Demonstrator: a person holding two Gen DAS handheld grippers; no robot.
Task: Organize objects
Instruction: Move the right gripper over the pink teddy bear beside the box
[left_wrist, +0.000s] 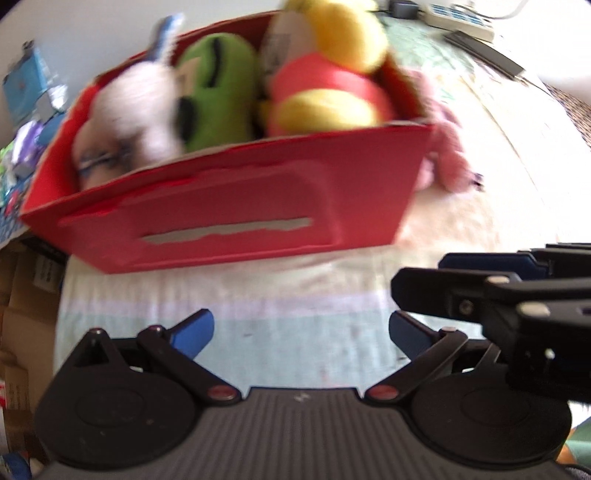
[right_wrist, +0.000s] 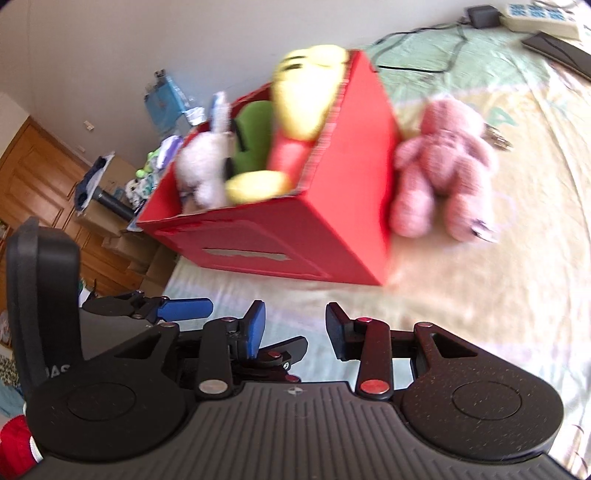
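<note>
Both grippers empty, one toy left outside the box.

My right gripper (right_wrist: 293, 332) hangs low over the bedsheet (right_wrist: 461, 314) with its jaws a little apart and nothing between them; my left gripper (left_wrist: 301, 328) sits just beside it, jaws wide apart and also empty. Ahead stands the red box (right_wrist: 332, 229), already holding the white plush (right_wrist: 201, 166), the green plush (right_wrist: 253, 136) and the yellow-and-red plush (right_wrist: 295, 122). The pink plush (right_wrist: 443, 162) lies on the sheet against the box's right side, still outside. I judge the step in hand to be going for that last toy. The next move calls for swinging my right gripper to the far right, opening wider to take the soft body, then lifting it clear of the box wall and dropping it into what little room is left.
</note>
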